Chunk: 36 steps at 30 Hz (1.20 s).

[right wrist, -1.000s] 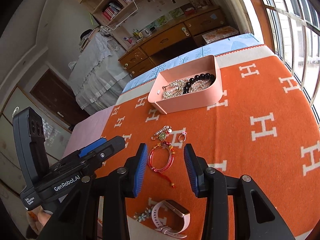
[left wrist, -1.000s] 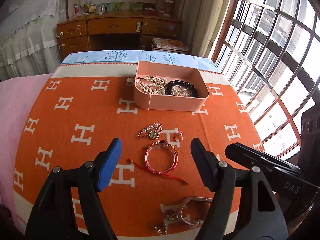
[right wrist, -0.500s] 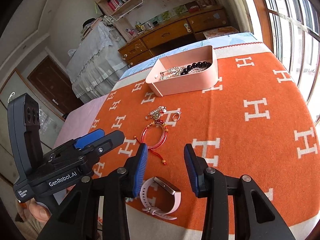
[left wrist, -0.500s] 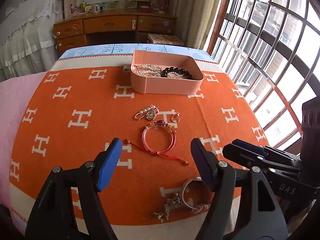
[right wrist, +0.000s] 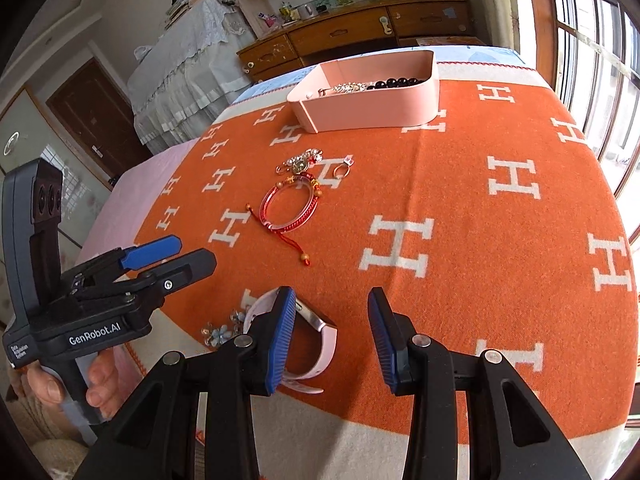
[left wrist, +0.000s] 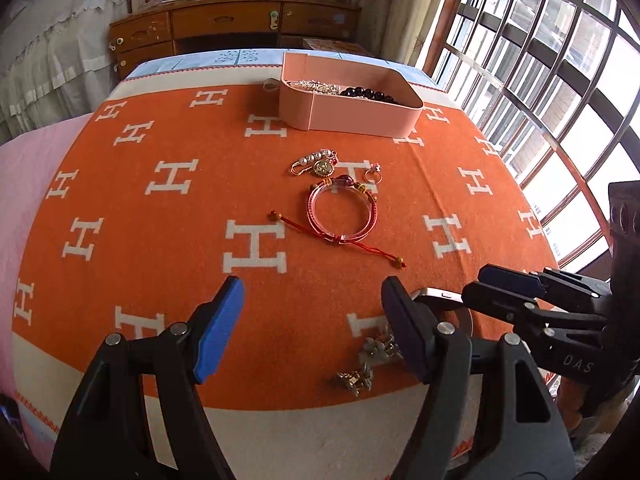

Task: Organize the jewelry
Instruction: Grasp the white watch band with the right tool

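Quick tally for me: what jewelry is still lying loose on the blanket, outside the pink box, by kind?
Bracelet: 1
Bead pin with charm: 1
Ring: 1
Watch: 1
Small flower-shaped pieces: 2 clusters; exact count unclear
Total: 6 loose, counting each cluster as one

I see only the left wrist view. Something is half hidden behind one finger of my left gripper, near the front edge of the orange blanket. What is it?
Observer: A wristwatch with a pale pink strap and a rectangular face, lying on the orange blanket.
Operator: Does the right gripper hold it?
Observer: No. The right gripper is open, with nothing clamped between its blue pads.
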{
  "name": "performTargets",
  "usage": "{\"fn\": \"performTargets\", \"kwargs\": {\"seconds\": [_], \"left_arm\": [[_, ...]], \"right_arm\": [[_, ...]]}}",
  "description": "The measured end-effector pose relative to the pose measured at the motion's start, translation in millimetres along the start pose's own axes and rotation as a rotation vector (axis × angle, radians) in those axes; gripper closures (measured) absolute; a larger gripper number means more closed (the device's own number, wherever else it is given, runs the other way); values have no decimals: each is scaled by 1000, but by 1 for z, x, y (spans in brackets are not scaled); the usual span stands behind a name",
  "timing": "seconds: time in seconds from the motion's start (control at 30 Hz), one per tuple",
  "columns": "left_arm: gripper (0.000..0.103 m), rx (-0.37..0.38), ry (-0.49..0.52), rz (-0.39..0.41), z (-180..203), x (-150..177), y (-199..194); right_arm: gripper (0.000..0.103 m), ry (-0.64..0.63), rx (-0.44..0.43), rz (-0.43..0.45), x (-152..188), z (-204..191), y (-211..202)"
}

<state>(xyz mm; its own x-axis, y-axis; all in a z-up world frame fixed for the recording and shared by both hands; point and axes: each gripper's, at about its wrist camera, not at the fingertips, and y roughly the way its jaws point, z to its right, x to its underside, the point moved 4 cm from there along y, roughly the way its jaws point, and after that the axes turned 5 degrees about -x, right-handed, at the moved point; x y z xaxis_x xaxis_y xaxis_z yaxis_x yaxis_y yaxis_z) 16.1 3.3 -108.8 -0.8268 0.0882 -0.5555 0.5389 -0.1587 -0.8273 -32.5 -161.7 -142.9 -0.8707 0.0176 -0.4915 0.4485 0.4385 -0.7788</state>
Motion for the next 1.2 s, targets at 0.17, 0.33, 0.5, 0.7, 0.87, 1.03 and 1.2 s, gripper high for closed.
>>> {"fn": "performTargets", "kwargs": {"seconds": [0.17,0.33,0.5,0.7,0.87,1.03,1.2], "left_arm": [[34,4,-2,-12,-4,5,3],[34,0,-9,-24,-6,8,7],[34,-7,-16,-17,-10,8,4],[34,-7,-34,-25,-16,7,6],[34,-9,-40,-30,-18,6,9],[34,-6,-36,-39,-16,0,13],[34,-9,-17,-27,-11,-11,16]], "right_arm": [[65,-23,-7,-31,12,-5,0],[65,-47,-42,-7,15,-11,-10],[65,-180,-92,0,19,-39,-17],[65,-316,-108,-75,33,-61,-1],[65,-381,-43,-123,44,-62,16],[83,-395,-12,-130,44,-58,21],[87,-334,43,-93,35,-44,19]]}}
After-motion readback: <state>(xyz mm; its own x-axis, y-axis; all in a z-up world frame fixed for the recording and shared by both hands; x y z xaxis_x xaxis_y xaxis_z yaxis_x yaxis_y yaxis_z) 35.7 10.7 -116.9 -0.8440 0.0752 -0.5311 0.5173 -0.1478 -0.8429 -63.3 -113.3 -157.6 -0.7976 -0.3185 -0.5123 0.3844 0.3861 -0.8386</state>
